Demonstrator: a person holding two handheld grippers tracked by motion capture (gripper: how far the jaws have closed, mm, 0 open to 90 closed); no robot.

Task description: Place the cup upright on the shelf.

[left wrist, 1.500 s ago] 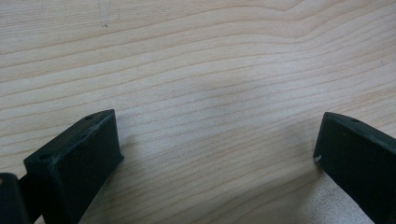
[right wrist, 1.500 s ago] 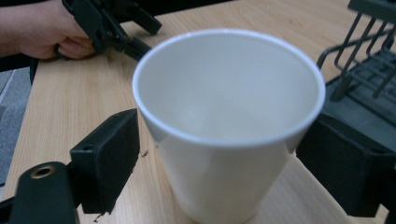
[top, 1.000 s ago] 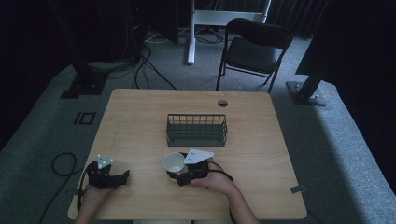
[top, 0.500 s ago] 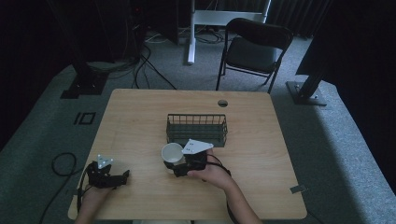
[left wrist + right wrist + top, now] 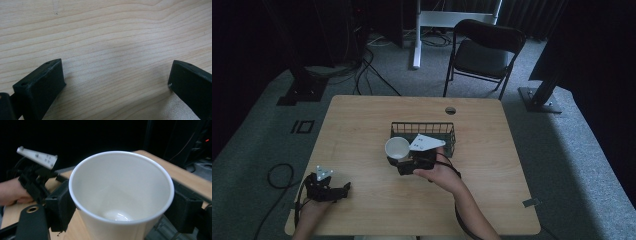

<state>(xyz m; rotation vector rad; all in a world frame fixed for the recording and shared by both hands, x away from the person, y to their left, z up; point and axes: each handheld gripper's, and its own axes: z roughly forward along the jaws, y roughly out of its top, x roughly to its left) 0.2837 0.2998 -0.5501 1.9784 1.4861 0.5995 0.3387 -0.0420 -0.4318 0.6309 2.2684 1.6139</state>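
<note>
A white paper cup [image 5: 397, 147] hangs above the table, held upright with its mouth up by my right gripper [image 5: 404, 161], just left of the black wire basket [image 5: 424, 136]. In the right gripper view the empty cup [image 5: 120, 195] sits between the two black jaws, which press its sides. My left gripper [image 5: 343, 189] rests near the table's front left corner, and the other hand's gripper [image 5: 35, 173] appears far off in the right gripper view. In the left gripper view the jaws stand wide apart over bare wood [image 5: 112, 50], nothing between them.
The wooden table [image 5: 362, 125] has a round cable hole [image 5: 450, 110] at the back. A black folding chair [image 5: 484, 52] stands behind it, with cables on the grey floor. A cable loop [image 5: 277, 175] lies left of the table.
My right gripper has lifted the cup and carried it up and back toward the wire basket. The left gripper has stayed put.
</note>
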